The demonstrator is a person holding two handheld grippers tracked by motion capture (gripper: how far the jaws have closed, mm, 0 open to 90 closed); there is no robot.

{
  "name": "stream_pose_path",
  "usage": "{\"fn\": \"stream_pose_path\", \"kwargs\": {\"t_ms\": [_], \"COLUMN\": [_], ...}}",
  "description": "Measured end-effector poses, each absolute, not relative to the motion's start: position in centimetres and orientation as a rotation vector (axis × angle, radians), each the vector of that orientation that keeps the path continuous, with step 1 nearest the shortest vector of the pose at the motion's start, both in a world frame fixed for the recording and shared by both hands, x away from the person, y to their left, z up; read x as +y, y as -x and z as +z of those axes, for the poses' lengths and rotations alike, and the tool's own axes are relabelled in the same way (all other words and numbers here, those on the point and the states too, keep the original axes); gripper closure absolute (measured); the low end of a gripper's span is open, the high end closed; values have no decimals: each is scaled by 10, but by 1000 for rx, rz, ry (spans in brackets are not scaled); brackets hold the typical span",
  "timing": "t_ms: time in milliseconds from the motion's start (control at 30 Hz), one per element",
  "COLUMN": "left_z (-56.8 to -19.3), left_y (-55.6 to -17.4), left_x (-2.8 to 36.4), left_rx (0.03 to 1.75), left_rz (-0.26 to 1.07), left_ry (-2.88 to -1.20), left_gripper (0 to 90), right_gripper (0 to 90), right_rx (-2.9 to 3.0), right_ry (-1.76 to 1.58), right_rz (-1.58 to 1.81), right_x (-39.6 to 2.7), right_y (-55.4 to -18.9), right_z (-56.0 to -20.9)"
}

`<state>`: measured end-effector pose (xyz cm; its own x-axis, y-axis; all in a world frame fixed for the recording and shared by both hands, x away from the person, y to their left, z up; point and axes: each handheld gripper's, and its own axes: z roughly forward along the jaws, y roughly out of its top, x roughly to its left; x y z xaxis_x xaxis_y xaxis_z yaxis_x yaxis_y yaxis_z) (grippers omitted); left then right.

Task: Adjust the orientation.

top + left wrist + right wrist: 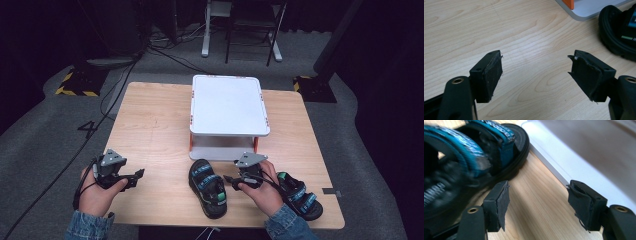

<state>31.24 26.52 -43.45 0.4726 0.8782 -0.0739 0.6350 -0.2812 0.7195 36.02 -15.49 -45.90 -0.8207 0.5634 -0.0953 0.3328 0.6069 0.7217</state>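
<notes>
Two black sandals with blue straps lie near the table's front edge: one (207, 187) at the centre, the other (300, 195) to the right, partly under the person's right hand. My right gripper (228, 180) is between them, pointing left at the centre sandal. In the right gripper view it (537, 200) is open over bare wood, with that sandal (474, 152) just beyond its left jaw. My left gripper (137, 176) sits at the front left; its own view shows it (535, 72) open and holding nothing, the sandal's sole (616, 32) farther off.
A white two-level rack (227, 105) with orange legs stands at the table's middle back; its lower shelf (215, 152) reaches close to the centre sandal. The wooden tabletop (150, 130) is bare to the left. Cables and chair legs lie on the floor beyond.
</notes>
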Motion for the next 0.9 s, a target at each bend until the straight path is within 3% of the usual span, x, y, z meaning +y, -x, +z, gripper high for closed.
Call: {"fn": "stream_pose_path", "kwargs": {"t_ms": [600, 900], "left_z": [-431, -434], "left_y": [-320, -322], "left_x": [233, 225], "left_rx": [1120, 1105], "left_rz": [375, 357], "left_ry": [-2074, -2089], "left_gripper": [261, 262], "right_gripper": [330, 352], "right_rx": [2515, 2554], "right_ry": [-740, -653], "right_rz": [1258, 1363], "right_x": [-167, -140], "right_y": [-331, -323], "right_z": [-430, -432]}}
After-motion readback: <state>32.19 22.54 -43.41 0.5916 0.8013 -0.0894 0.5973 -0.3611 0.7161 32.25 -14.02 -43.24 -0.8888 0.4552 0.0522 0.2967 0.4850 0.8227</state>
